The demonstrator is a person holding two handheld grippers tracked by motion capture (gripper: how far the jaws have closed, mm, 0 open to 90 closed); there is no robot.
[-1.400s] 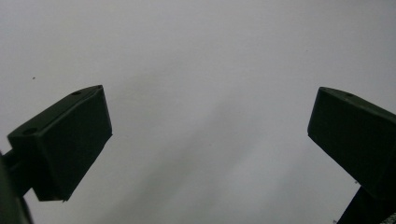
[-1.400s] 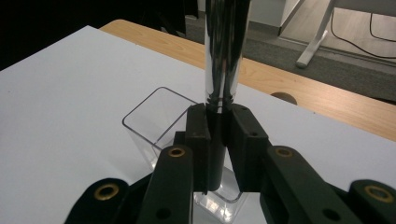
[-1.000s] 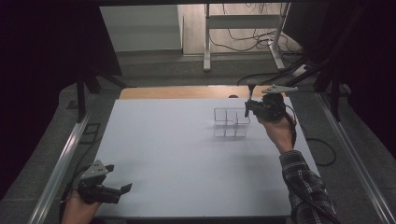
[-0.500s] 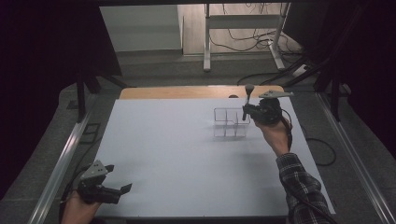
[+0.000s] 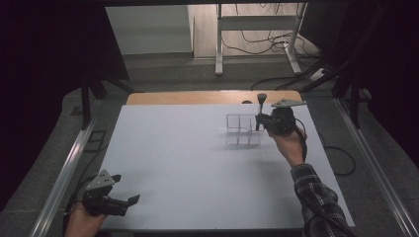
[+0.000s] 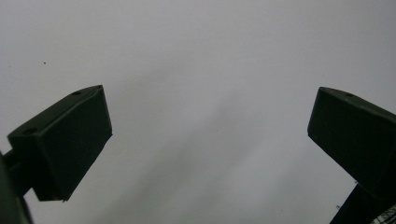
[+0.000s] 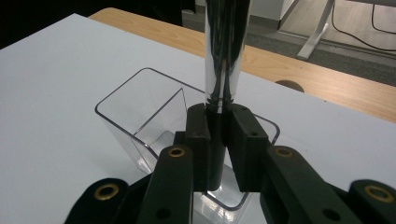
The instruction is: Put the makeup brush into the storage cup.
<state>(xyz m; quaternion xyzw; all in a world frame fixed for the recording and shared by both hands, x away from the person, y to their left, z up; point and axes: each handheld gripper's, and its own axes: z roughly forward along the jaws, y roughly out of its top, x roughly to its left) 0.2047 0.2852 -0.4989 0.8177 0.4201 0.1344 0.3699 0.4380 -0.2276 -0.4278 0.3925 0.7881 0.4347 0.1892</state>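
Note:
A clear plastic organizer (image 5: 238, 132) with open compartments stands on the white table (image 5: 188, 163) at the back right. My right gripper (image 5: 260, 122) is shut on a slim shiny metal tool (image 5: 259, 106) held upright, its dark rounded head on top. In the right gripper view the pads of the right gripper (image 7: 218, 122) clamp the tool's mirror-like stem (image 7: 224, 51) just above the organizer's (image 7: 140, 107) right-hand compartment. The tool's lower end is hidden behind the jaws. My left gripper (image 5: 129, 202) rests at the table's near left corner, its jaws wide apart around nothing (image 6: 210, 135).
A wooden board (image 5: 212, 97) borders the white table's far edge. Metal rails (image 5: 62, 173) run along both sides. Behind the table stand a metal frame (image 5: 220, 44) and loose cables (image 5: 257, 47) on the floor. A cable (image 5: 341, 163) trails right of the right forearm.
The right gripper has come down a little with the tool, closer to the organizer. The left gripper has stayed where it was.

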